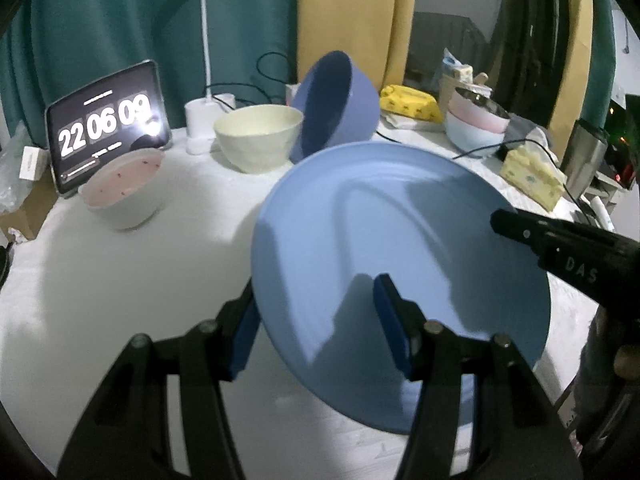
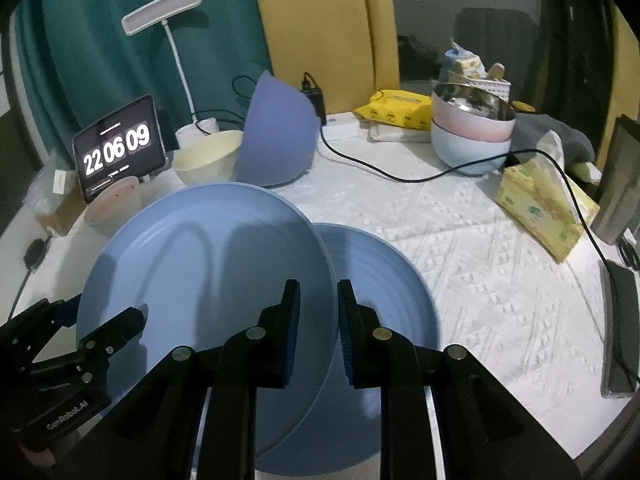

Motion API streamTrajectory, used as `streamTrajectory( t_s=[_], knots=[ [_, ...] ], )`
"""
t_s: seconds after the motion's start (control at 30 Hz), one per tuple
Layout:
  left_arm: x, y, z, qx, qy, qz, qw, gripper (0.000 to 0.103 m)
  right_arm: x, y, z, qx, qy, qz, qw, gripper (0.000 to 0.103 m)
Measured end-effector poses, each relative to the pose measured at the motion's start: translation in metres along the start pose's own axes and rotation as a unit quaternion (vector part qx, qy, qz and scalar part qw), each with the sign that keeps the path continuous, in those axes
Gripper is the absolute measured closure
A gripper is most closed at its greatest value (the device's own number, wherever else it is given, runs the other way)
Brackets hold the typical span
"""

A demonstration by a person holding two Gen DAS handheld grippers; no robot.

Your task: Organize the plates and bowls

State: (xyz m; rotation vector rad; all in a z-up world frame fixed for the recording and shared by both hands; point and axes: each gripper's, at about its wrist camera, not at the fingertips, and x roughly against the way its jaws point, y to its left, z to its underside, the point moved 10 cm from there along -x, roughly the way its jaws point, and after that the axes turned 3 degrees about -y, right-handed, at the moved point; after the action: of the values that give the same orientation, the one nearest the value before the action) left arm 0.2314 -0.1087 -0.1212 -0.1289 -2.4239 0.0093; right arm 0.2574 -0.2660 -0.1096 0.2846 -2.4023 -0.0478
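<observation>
Table [image 2: 480, 248]: white embossed cloth; teal and yellow curtains [image 2: 100, 60] behind. Top plate [image 2: 200, 260], smooth matte blue, tilted above second plate [image 2: 380, 280] lying flat; right gripper [image 2: 319, 328] narrow, pinching its rim; left gripper [image 1: 316, 320] half-wide, straddling opposite rim; grip unclear.

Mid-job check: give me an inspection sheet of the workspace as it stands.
Surface: white textured tablecloth.
Job's things: raised light-blue plate, tilted above a second light-blue plate lying flat; tipped purple-blue bowl beside cream bowl; speckled pink bowl; stacked bowls, metal one on top.
Clutter: yellow wipes pack, tissue pack, tablet clock, white desk lamp.
Grippers: right gripper clamps the raised plate's rim; left gripper straddles the opposite rim, contact unclear.
Cables: black cable across the cloth.
Surroundings: teal and yellow curtains.
</observation>
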Motion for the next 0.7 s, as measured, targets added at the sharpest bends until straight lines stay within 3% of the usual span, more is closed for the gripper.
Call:
streamTrajectory(
  t_s=[0.7],
  knots=[
    [-0.029, -0.049, 0.009, -0.024, 0.027, 0.010, 0.9993, 0.047, -0.006, -0.053, 0.014, -0.029, 0.004, 0.011, 1.000, 0.080]
  ],
)
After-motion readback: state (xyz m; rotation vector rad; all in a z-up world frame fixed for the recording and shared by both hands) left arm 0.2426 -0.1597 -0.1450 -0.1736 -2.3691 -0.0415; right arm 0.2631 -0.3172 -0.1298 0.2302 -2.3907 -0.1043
